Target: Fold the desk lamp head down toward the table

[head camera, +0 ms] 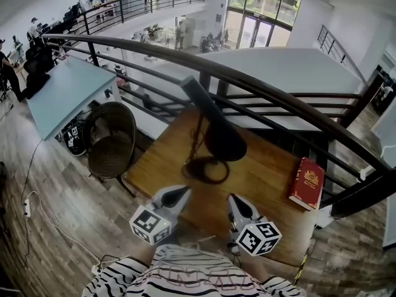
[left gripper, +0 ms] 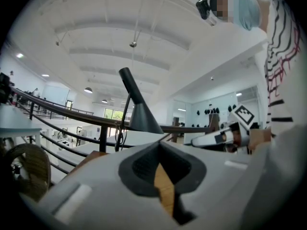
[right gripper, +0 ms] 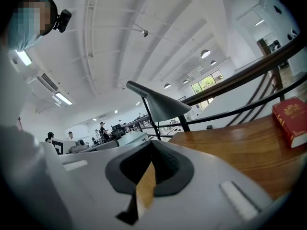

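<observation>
The black desk lamp [head camera: 221,139] stands on the wooden table [head camera: 266,172]. Its cone shade is tilted, a long handle reaches up to the left, and its round base [head camera: 207,169] rests on the table top. My left gripper [head camera: 182,193] is shut and empty, near the front edge and short of the base. My right gripper [head camera: 234,200] is beside it, also shut and empty. In the left gripper view the lamp [left gripper: 143,116] rises beyond the closed jaws, with the right gripper [left gripper: 217,137] off to the right. The right gripper view shows the shade [right gripper: 160,105] ahead.
A red book [head camera: 307,183] lies at the table's right edge, also seen as the red book [right gripper: 290,120] in the right gripper view. A dark curved railing [head camera: 278,95] runs behind the table. A wicker chair [head camera: 112,138] stands left of the table.
</observation>
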Available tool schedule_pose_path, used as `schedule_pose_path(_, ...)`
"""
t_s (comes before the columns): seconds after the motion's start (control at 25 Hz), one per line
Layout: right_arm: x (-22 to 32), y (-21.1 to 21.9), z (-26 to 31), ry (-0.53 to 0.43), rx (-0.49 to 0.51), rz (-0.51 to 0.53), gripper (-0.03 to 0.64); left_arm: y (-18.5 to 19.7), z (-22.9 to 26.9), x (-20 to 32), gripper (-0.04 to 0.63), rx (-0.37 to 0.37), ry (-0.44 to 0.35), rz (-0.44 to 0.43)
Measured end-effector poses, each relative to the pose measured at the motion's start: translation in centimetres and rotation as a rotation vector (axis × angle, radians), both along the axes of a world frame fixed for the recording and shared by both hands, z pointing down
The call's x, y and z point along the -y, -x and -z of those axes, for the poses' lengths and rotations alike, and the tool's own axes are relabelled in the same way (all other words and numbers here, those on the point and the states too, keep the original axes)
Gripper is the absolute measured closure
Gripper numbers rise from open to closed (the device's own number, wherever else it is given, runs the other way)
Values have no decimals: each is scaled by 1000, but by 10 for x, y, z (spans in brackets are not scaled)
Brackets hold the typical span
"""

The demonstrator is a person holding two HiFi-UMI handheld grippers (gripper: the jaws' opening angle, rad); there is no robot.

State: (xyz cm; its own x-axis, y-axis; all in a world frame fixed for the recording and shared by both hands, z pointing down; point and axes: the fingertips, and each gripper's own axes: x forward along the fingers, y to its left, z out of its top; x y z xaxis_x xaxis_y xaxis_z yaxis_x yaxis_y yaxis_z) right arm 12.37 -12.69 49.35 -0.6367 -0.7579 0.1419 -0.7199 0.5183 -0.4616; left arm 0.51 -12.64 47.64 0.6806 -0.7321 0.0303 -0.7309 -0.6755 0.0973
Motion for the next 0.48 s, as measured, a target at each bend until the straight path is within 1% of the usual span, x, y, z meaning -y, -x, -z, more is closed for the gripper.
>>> schedule_pose_path(0.2, 4, -4, -2, -2, -9, -6, 615, -2, -3, 5, 594, -6, 11, 1)
schedule_pose_path(0.48, 10, -11, -4, 7, -11, -14, 615, -7, -4, 11, 594, 11, 15, 2)
